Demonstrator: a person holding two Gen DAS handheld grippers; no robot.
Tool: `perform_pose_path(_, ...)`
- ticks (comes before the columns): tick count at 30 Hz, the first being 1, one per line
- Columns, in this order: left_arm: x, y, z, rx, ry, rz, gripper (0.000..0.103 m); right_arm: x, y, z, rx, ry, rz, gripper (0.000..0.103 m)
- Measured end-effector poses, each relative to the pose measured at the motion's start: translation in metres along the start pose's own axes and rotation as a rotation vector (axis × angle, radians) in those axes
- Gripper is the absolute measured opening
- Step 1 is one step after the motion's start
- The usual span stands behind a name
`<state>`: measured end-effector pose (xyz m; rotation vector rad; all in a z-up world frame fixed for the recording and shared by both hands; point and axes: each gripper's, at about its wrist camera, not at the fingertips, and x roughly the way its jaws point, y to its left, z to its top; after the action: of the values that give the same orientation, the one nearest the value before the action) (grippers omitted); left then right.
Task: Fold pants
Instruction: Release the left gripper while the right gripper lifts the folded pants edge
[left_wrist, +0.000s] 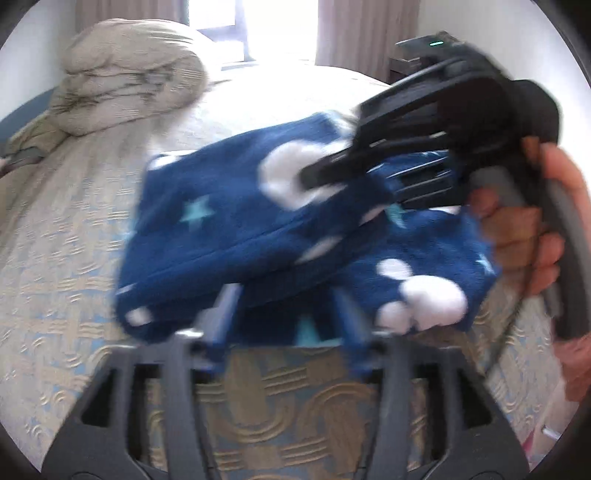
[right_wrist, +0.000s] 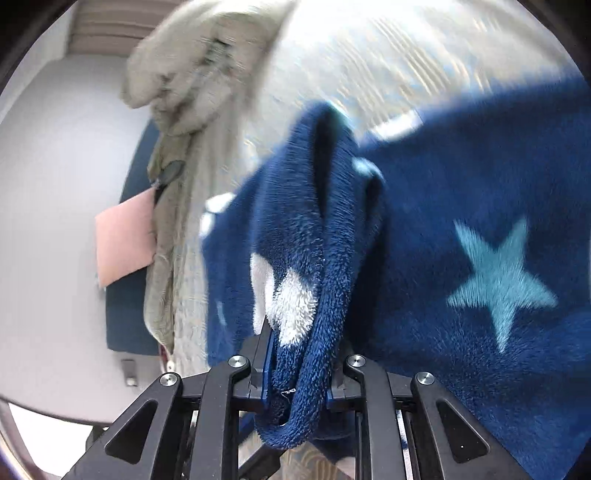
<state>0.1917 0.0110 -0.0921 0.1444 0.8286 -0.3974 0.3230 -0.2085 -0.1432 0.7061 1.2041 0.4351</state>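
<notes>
Dark blue fleece pants (left_wrist: 221, 229) with white clouds and pale stars lie folded on the bed, blurred in the left wrist view. My left gripper (left_wrist: 286, 317) is open at their near edge. Its blue pads stand wide apart on either side of a fold without pressing it. My right gripper (left_wrist: 310, 175), held by a hand (left_wrist: 528, 229), reaches in from the right over the top layer. In the right wrist view, the right gripper (right_wrist: 299, 362) is shut on a bunched ridge of the pants (right_wrist: 461, 184), which rises from its jaws.
The patterned beige bedspread (left_wrist: 55, 258) covers the bed around the pants. A rolled beige duvet (left_wrist: 129, 81) sits at the far left by the window (left_wrist: 273, 22). The duvet (right_wrist: 192, 62) and a pink sheet (right_wrist: 123, 240) on the wall show in the right wrist view.
</notes>
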Motion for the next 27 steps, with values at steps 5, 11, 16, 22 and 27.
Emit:
perform_pose_path(5,-0.004,0.040,-0.013,-0.093,0.013,0.119,0.067,-0.016,0.025,0.000,-0.091,-0.016,-0.001,0.019)
perform_pose_path(11,0.010,0.077,-0.025,-0.192,0.063,0.189,0.067,-0.018,0.048,-0.001,-0.142,-0.019,0.014,0.019)
perform_pose_path(16,0.025,0.084,-0.022,-0.215,0.062,0.222,0.067,-0.024,0.050,-0.009,-0.164,-0.028,0.033,0.019)
perform_pose_path(22,0.033,0.094,-0.023,-0.231,0.066,0.299,0.074,-0.037,0.058,-0.014,-0.206,-0.056,0.035,0.019)
perform_pose_path(27,0.017,0.093,-0.026,-0.149,0.035,0.370,0.077,-0.042,0.048,-0.013,-0.190,-0.066,0.014,0.018)
